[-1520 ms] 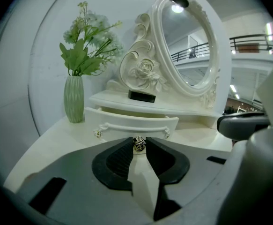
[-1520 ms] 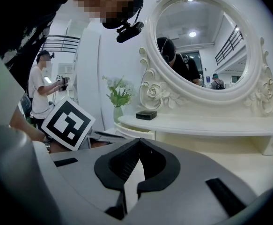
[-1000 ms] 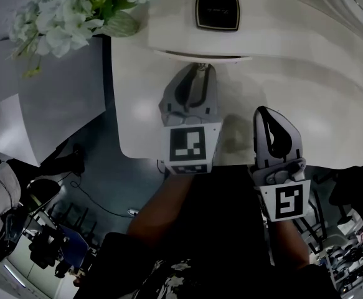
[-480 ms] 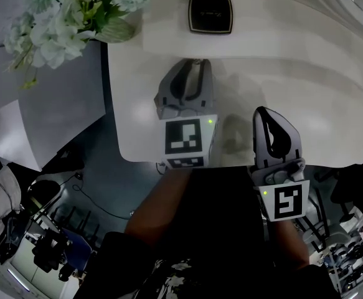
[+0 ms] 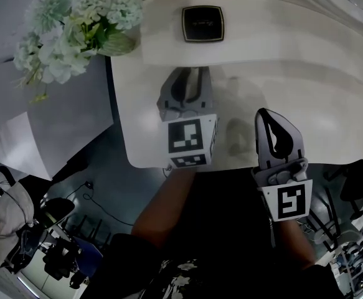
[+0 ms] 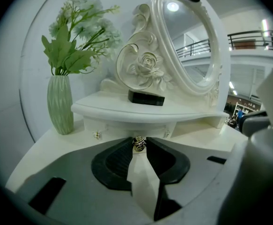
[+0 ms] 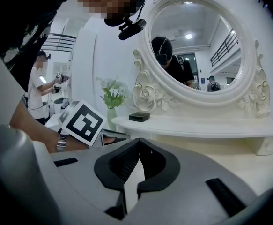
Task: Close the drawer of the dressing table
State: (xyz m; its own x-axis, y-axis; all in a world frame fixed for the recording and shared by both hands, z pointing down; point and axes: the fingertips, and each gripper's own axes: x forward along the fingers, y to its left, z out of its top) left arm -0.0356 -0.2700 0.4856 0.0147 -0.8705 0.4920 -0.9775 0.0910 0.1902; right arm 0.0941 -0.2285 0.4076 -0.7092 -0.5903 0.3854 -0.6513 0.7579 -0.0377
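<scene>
The closing push is judged to be at its end. In the left gripper view the drawer (image 6: 122, 129) is seen at 12 o'clock from the fingers (image 6: 166, 161), its front set back under the shelf (image 5: 281, 23) and about level with the fronts on either side. Nothing of it is shown past the shelf edge in the head view.

The small metal knob (image 6: 138, 145) is pinched between the fingertips of the left gripper (image 5: 197, 71). The right gripper (image 7: 139, 139) is held over the table (image 5: 330, 129) at 4 o'clock from the left one, its fingers pressed together on nothing.

Next, the knob is to be let go and the left gripper drawn straight back, so that the drawer is not dragged out.

No brand can be read. Only black-and-white marker squares (image 5: 187, 139) are shown, and any print on the black box (image 5: 203, 23) at 12 o'clock is too faint to be made out.
</scene>
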